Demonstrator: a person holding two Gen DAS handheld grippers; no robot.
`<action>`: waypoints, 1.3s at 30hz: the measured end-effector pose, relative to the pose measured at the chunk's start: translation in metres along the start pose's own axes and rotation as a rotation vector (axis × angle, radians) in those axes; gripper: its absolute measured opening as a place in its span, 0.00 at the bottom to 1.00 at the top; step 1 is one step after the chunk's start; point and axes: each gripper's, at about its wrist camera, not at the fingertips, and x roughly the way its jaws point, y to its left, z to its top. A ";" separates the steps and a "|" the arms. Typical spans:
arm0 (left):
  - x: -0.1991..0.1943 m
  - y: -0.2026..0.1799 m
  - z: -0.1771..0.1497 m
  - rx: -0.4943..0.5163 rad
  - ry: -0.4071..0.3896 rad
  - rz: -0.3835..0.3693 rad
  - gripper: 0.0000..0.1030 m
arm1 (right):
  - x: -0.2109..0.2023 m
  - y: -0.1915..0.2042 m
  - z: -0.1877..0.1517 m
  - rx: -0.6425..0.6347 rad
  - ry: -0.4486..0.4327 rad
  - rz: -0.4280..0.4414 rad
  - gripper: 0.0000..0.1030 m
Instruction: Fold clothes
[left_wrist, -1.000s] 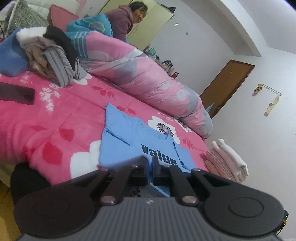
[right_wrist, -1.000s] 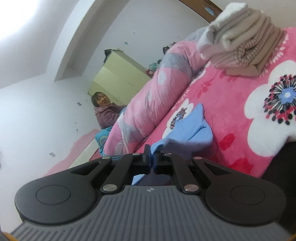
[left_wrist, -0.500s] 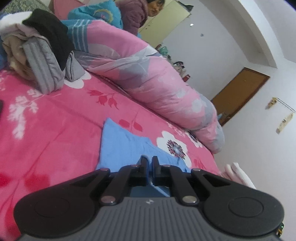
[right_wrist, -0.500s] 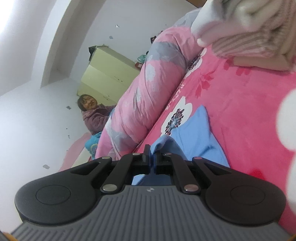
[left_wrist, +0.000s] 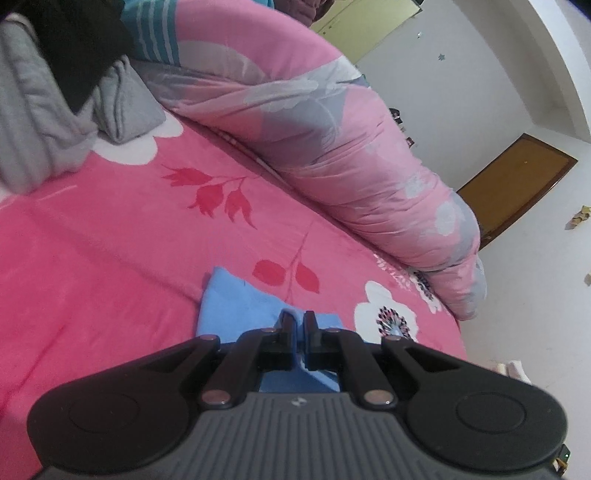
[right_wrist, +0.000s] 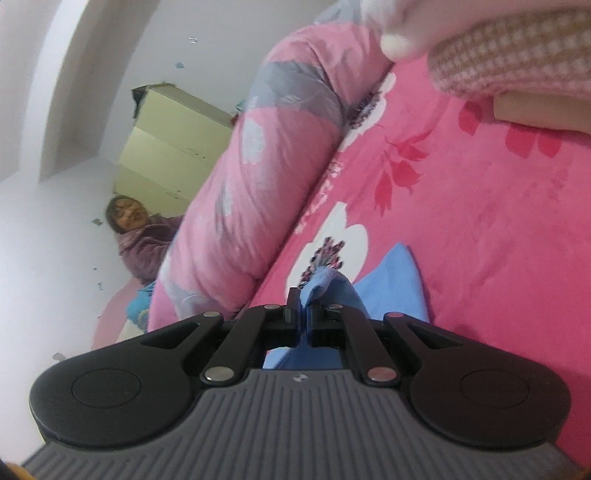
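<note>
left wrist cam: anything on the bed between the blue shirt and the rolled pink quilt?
Nothing lies there: only bare floral bedspread between the blue shirt and the rolled quilt, in the left wrist view.

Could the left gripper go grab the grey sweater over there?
Probably not right now. The left gripper is shut on the blue shirt, so it would have to let go first. The way across the pink blanket to the grey sweater looks free.

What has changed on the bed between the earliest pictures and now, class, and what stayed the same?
Both hand-held grippers, left and right, carried the blue T-shirt's edge forward toward the rolled pink quilt, covering its printed lettering. Nothing was released: each remains shut on the shirt. The folded stack and unfolded pile stayed put.
</note>
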 end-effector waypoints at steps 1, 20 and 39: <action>0.009 0.002 0.003 -0.002 0.004 0.002 0.04 | 0.007 -0.003 0.003 0.003 0.004 -0.008 0.01; 0.086 0.053 0.023 -0.079 0.013 -0.008 0.15 | 0.104 -0.054 0.025 0.090 0.085 -0.044 0.02; 0.023 0.009 0.003 0.306 -0.068 0.151 0.40 | 0.073 0.030 0.005 -0.254 0.061 -0.020 0.50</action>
